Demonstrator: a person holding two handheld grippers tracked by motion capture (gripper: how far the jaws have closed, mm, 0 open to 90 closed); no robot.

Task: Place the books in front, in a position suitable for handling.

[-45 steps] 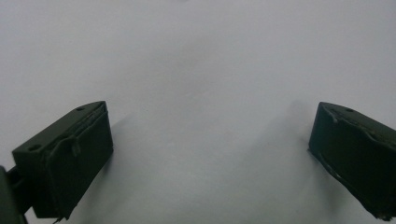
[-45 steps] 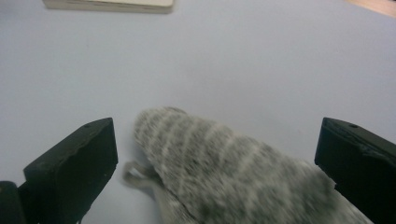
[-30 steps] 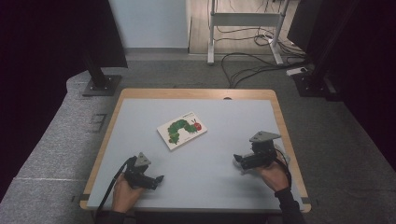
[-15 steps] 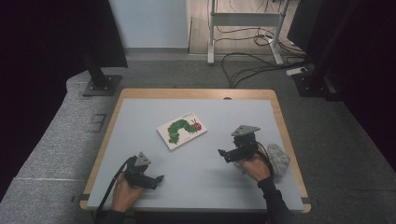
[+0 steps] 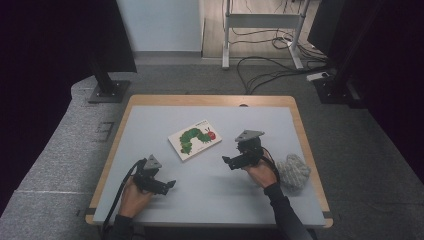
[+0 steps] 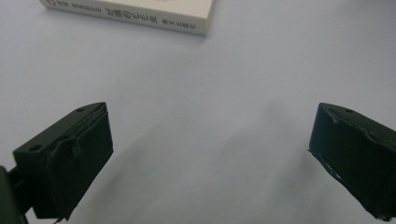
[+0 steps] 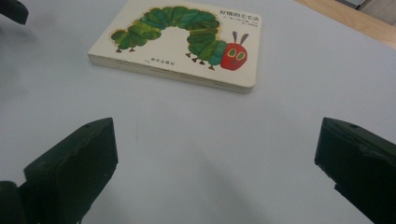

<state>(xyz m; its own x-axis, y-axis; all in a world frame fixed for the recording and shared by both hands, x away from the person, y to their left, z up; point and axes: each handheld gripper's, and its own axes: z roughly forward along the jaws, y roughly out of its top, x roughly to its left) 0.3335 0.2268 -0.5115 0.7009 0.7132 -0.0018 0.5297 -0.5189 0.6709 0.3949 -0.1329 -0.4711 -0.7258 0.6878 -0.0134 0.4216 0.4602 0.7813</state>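
High view, book: a white board book [image 5: 195,138] with a green caterpillar on its cover lies flat at the middle of the frame, on the grey-blue table [image 5: 210,192].
High view, right gripper: the right gripper [image 5: 227,162] sits right of centre, held in a hand, its jaws pointing left toward the book and apart from it.
High view, left gripper: the left gripper [image 5: 170,184] is at the lower left, held low over the table, well apart from the book.
High view, cloth: a crumpled grey cloth [image 5: 293,171] lies at the right, just beside the right hand.
Left gripper view, jaws: the two black jaws stand wide apart at the lower corners with nothing between them; bare table lies beyond.
Left gripper view, book: the book's edge [image 6: 135,11] crosses the upper left of the frame.
Right gripper view, jaws: spread wide at the lower corners, empty.
Right gripper view, book: the book [image 7: 180,39] fills the upper middle, cover up, the caterpillar's red head toward the right.
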